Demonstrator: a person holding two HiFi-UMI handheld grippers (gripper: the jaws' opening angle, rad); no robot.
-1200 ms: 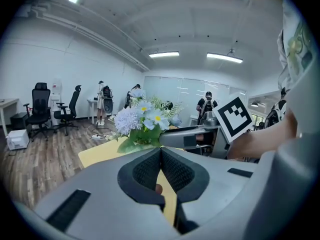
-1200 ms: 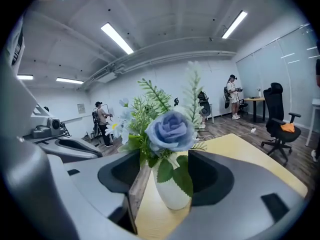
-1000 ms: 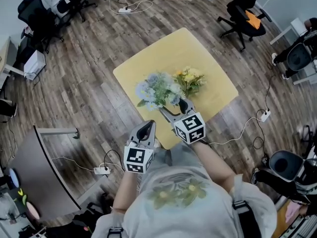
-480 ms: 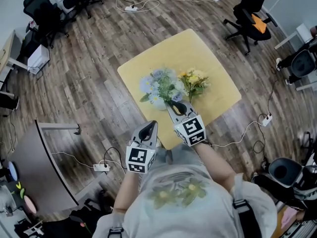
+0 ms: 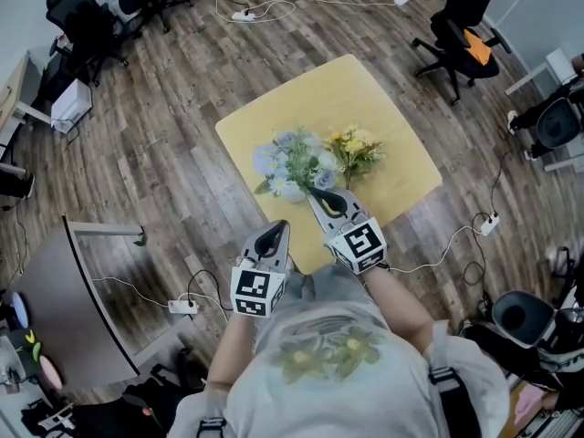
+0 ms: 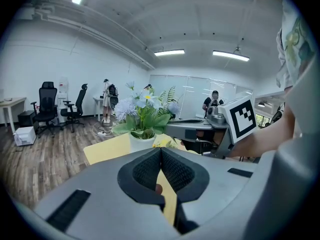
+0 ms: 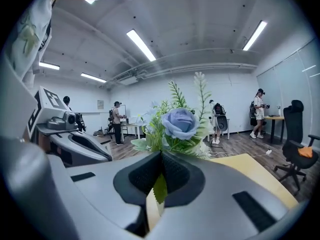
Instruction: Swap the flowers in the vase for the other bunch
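Observation:
A bunch of pale blue flowers (image 5: 292,161) stands in a white vase (image 6: 141,142) on the yellow table (image 5: 365,80). A yellow bunch (image 5: 354,148) lies on the table just right of it. My right gripper (image 5: 319,192) reaches into the near side of the blue bunch. Its jaws have just been closing and are shut on a green leaf and stem (image 7: 160,189) below a blue rose (image 7: 180,122). My left gripper (image 5: 276,232) is shut on nothing and hangs short of the table's near edge. In its own view the left gripper (image 6: 161,152) looks at the vase.
Office chairs (image 5: 456,26) stand at the back right and more chairs (image 5: 87,26) at the back left. Power strips and cables (image 5: 246,12) lie on the wooden floor. A grey desk (image 5: 64,299) is at the left. People stand far off in the room (image 7: 117,121).
The right gripper's jaws, open around the base of the blue bunch a second ago, have shut on it, and the gripper has rolled and risen a little. The left gripper has stayed put.

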